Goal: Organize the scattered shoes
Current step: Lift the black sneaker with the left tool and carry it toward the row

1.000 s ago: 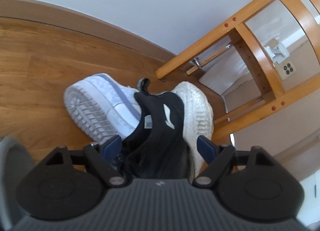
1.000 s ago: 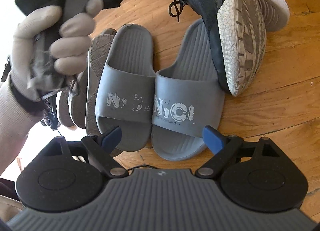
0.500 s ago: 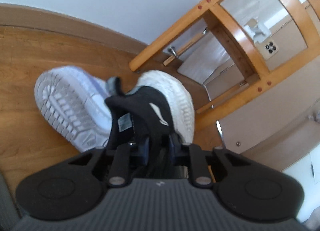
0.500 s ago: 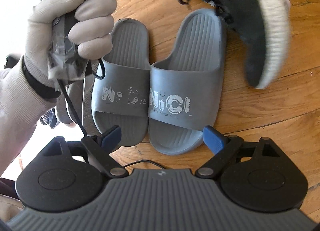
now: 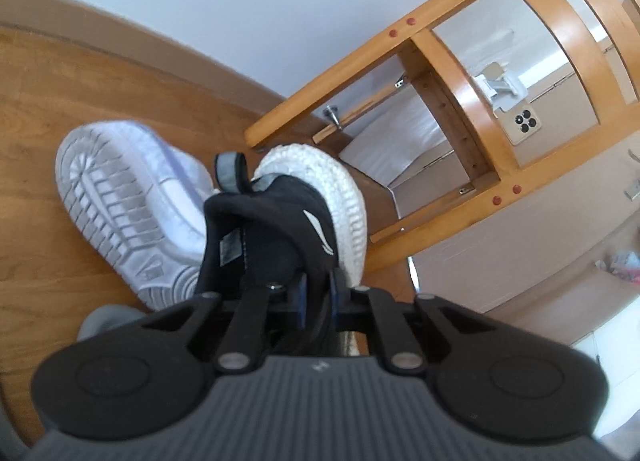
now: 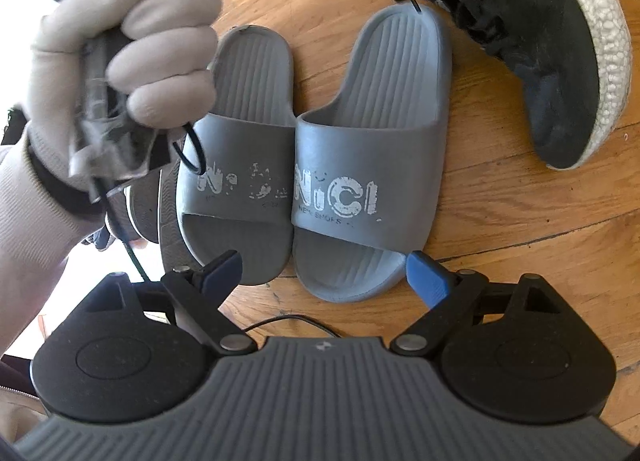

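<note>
Fingers (image 5: 335,289) of the left gripper (image 5: 318,295) pinch the collar of the black sneaker (image 5: 276,229) — jaws have just been closing on it. Sneaker hangs above the wood floor (image 5: 48,109), its white sole beside a white sneaker (image 5: 120,201) lying on its side. Right gripper (image 6: 324,273) spread wide, empty, over two grey slides (image 6: 340,165) side by side.

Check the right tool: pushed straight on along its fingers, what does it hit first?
Probably the pair of grey rubber slides on the wooden floor: the open right tool points down at their toe ends, nothing visibly between; depth unclear.
</note>
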`<state>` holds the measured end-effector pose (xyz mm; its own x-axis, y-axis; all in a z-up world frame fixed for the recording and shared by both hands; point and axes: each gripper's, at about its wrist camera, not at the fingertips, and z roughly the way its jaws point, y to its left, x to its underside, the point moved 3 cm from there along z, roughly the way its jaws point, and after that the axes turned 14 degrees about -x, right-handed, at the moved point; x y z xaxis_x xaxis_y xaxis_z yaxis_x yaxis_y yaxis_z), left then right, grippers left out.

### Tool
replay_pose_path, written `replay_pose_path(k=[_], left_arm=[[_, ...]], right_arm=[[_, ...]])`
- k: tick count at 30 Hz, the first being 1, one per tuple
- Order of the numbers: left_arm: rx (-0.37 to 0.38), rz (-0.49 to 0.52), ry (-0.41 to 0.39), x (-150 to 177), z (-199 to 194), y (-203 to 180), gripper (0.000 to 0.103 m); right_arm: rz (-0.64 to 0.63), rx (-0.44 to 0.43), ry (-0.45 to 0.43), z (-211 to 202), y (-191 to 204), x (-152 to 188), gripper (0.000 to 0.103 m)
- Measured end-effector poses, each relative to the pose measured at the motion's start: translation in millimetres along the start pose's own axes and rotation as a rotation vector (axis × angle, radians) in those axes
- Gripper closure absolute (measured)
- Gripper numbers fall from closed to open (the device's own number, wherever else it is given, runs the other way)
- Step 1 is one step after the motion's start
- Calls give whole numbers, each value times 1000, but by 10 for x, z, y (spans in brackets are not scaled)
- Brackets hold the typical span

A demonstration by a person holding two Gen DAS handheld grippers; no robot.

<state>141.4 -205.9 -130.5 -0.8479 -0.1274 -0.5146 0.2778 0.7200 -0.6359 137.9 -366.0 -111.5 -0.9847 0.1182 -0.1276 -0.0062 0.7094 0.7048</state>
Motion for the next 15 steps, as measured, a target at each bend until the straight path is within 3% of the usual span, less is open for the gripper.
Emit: replay_pose_path(k=[4, 9, 15], left_arm=[[7, -36, 1, -49, -139, -33, 97], [-23, -71, 41, -98, -294, 46, 98], [-69, -116, 31, -123, -566, 291, 98]], right_arm=[[-27, -25, -1, -7, 53, -2, 2], [-33, -98, 28, -71, 214, 22, 1], [-239, -272, 127, -248, 652, 76, 1]])
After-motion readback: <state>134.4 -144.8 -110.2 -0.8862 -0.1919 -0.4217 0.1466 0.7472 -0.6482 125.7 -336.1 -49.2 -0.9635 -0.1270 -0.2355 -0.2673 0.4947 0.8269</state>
